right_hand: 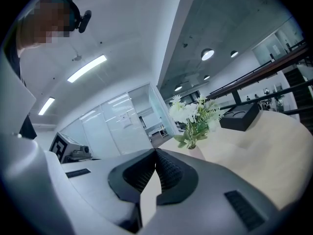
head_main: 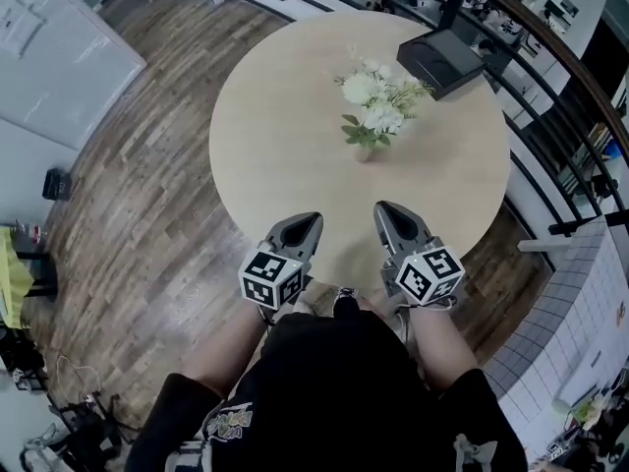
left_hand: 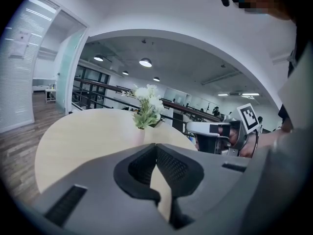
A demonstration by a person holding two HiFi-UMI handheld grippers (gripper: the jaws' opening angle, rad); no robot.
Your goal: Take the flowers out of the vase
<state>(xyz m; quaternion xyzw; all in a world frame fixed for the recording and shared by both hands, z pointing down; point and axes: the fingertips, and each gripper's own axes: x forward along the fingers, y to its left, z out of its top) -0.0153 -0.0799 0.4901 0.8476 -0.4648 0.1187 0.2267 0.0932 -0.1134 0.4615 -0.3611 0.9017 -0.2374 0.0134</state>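
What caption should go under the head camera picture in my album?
Left tool and right tool, both shut, hover at the edge of the round table; the flowers sit in their vase.

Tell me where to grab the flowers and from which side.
Grip the flowers low, just above the mouth of the vase, coming in level from the person's side. They bunch narrow there, while the blooms spread wide and soft. The vase stands upright, so probably lift straight up.
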